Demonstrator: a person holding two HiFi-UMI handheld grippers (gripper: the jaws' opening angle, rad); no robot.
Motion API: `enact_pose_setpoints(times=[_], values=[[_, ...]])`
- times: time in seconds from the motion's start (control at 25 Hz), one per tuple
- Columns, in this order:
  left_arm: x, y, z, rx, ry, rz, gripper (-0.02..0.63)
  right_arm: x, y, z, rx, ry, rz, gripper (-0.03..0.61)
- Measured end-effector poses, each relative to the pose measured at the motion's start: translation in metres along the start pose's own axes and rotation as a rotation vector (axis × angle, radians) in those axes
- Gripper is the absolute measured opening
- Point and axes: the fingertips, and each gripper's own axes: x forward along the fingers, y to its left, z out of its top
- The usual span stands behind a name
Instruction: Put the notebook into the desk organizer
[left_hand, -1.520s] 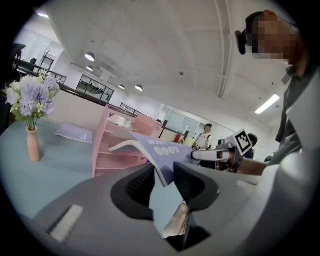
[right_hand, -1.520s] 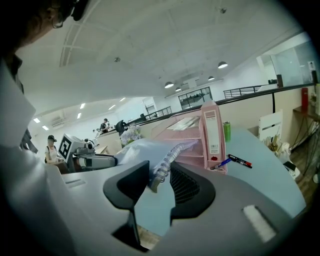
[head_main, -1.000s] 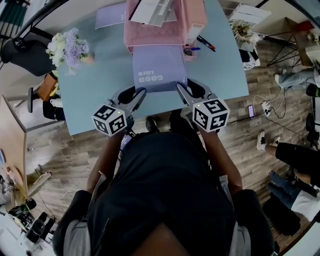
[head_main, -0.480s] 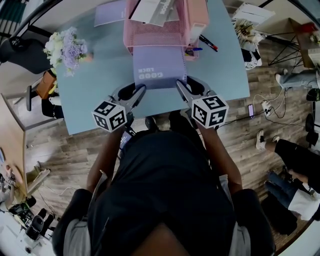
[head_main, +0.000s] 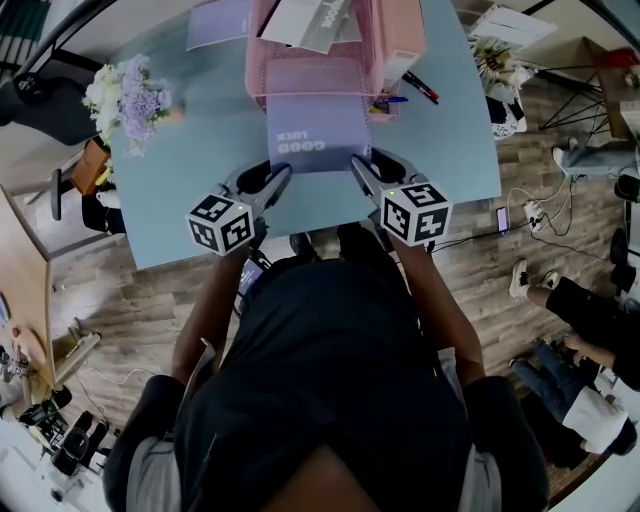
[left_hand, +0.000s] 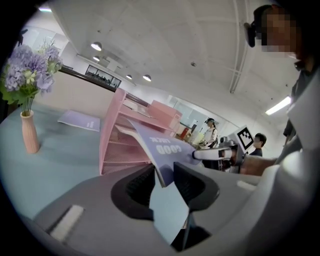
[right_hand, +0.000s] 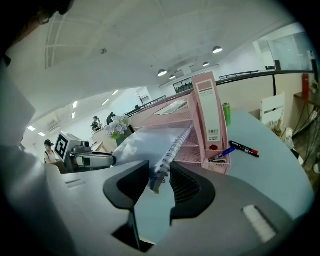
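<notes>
A lavender spiral notebook printed "GOOD LUCK" hangs tilted over the blue table, its far edge at the mouth of the pink mesh desk organizer. My left gripper is shut on the near left corner of the notebook. My right gripper is shut on the near right corner, on the wire spiral of the notebook. The organizer shows stacked trays behind the cover; from the right, the organizer stands just beyond the spiral.
A vase of purple flowers stands at the table's left. Another lavender booklet lies at the far left. A red-and-black marker and a blue pen lie right of the organizer. People stand and sit beyond the table.
Both grippers and the notebook have shifted slightly toward the organizer and lower. The grip on both corners is unchanged.
</notes>
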Motion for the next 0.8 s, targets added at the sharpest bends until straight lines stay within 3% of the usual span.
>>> enact_pose_setpoints(times=[0.8], values=[[0.033, 0.030, -0.013, -0.036, 0.065, 0.047, 0.173, 0.039, -0.036, -0.018, 0.094, 0.083, 0.005, 0.129]])
